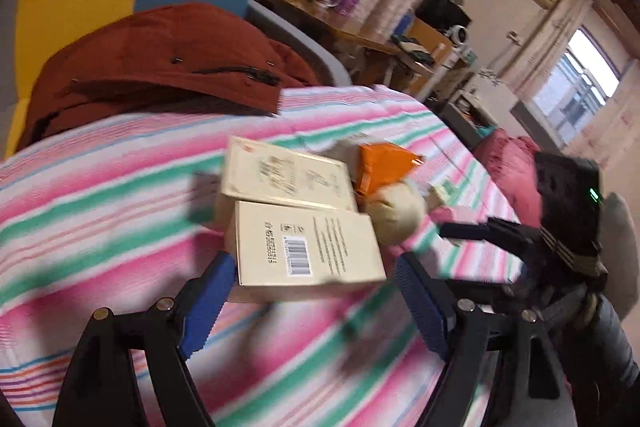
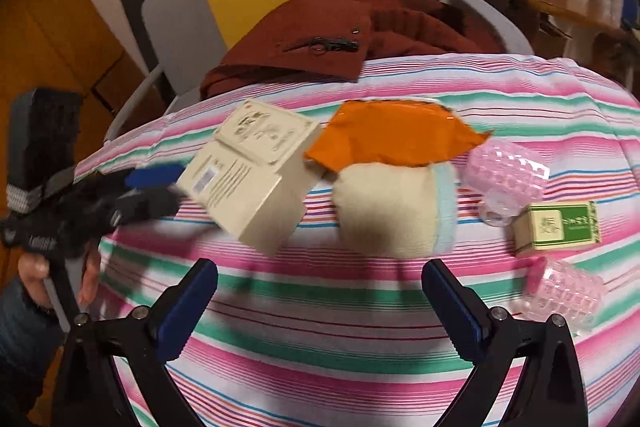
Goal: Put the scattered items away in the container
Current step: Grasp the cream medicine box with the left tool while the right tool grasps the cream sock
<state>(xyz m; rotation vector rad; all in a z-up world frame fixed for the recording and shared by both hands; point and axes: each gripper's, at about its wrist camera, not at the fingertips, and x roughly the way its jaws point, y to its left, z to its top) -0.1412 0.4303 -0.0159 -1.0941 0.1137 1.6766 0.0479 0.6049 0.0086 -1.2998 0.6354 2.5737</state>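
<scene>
Cream box (image 1: 308, 247) sits between the spread left tongs (image 1: 316, 291).

A cream box (image 2: 248, 183) sits tilted near the bed's far edge, beside an orange pouch (image 2: 384, 143), cream roll (image 2: 392, 211), green-labelled box (image 2: 558, 227) and two pink cups (image 2: 506, 175).

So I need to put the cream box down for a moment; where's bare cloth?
Free: the striped cloth just ahead of the right gripper, below the rolled towel. Crowded: the right side, with the green box and pink cups.
</scene>
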